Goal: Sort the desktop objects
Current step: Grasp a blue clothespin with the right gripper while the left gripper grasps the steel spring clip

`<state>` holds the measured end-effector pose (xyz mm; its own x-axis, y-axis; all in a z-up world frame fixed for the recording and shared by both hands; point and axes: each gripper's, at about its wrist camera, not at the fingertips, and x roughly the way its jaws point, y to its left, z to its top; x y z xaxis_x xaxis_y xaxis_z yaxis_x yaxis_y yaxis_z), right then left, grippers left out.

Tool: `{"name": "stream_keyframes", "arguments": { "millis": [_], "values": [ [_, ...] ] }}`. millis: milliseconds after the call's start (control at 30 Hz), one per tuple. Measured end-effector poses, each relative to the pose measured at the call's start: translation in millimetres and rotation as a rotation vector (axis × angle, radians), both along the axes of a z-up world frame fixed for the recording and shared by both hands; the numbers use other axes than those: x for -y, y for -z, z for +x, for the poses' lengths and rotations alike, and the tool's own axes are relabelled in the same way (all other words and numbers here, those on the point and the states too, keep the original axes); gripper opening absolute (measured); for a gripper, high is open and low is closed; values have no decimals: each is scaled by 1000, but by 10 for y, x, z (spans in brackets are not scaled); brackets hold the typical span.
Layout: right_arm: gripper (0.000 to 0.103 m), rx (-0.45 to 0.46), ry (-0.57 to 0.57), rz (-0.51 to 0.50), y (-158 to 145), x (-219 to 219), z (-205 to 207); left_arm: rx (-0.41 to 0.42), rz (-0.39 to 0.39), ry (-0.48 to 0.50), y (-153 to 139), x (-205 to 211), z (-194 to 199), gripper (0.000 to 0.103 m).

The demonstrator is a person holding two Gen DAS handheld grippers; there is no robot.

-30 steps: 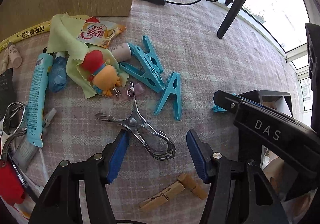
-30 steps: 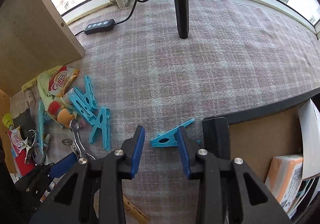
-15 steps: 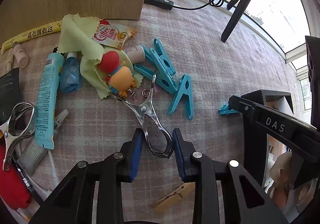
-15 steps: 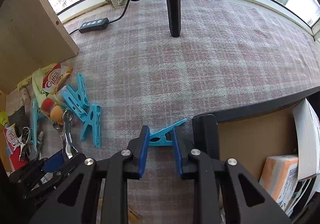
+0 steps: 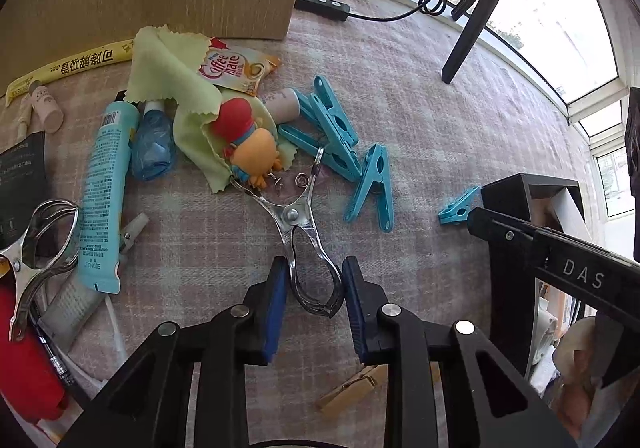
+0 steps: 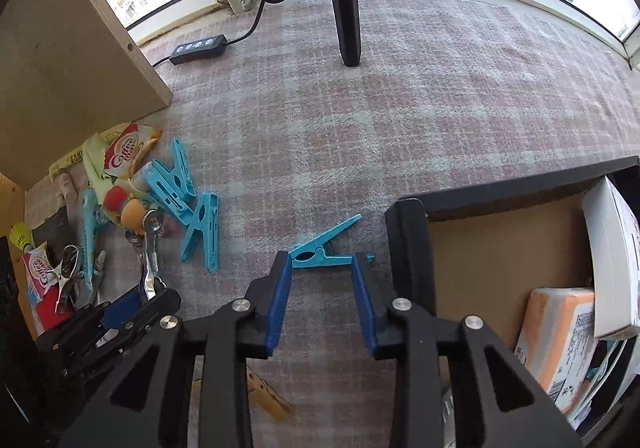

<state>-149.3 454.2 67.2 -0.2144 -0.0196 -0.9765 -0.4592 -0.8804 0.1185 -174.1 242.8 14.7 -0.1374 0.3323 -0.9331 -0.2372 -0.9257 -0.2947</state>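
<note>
L gripper (image 5: 314, 290) had its pads pinched on the metal clip's (image 5: 306, 244) loop end, prob. to lift it out of the clutter. R gripper (image 6: 322, 290) was spread, straddling a blue peg (image 6: 326, 250) beside the black box (image 6: 408, 244), w/ no contact yet.

Metal clamp (image 5: 298, 224): shiny chrome, mirror-smooth. Clothespins (image 5: 334, 135) just beyond it: matt teal plastic. Tablecloth (image 6: 400, 95): woven plaid, rough. Cleaning cloth (image 5: 176, 87): soft yellow-green fabric, pinked edge. Sachet (image 5: 234, 65): glossy foil. Near peg (image 5: 352, 388): bare wood.
</note>
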Motion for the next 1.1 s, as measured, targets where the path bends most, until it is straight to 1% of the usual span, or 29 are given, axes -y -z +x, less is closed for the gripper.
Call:
{"name": "stream_keyframes", "arguments": {
  "millis": [100, 233, 333, 433, 500, 567, 633, 700, 733, 767, 833, 967, 1000, 1033, 1100],
  "values": [
    [33, -1, 73, -78, 44, -51, 85, 0, 4, 0, -3, 12, 15, 26],
    [33, -5, 182, -131, 112, -224, 126, -6, -1, 8, -12, 18, 41, 26],
    [40, -34, 216, -156, 72, -335, 129, -6, 3, 10, -13, 23, 51, 26],
    [40, -46, 238, -168, 56, -422, 49, -4, 9, 7, -7, 44, 52, 26],
    [40, -34, 222, -152, 50, -413, -18, -3, 15, 7, -3, 60, 54, 26],
    [40, -17, 186, -106, 43, -348, -89, -4, 19, 6, -4, 75, 59, 26],
    [40, 19, 131, -56, 70, -125, -163, -4, 18, 8, 4, 82, 62, 26],
    [38, 45, 74, 29, 55, 58, -203, -8, 15, 12, 13, 71, 64, 26],
    [33, 42, 50, 52, 49, 118, -203, -9, 17, 10, 23, 24, -72, 26],
    [21, 39, 33, 74, 33, 173, -190, -9, 22, 8, 21, 30, -71, 26],
    [19, 32, 19, 75, 11, 221, -164, -12, 27, 9, 25, -57, -96, 26],
    [19, 5, 15, 32, -59, 242, -63, -37, 36, 7, -72, 10, -33, 25],
    [19, -9, 18, 26, -100, 240, 3, -45, 39, 7, -64, 37, 61, 25],
    [19, -21, 21, 19, -140, 234, 67, -52, 44, 7, -115, 52, 27, 25],
    [19, -44, 21, 11, -267, 372, 435, -59, 61, 2, -205, 92, 71, 25]
  ]
}}
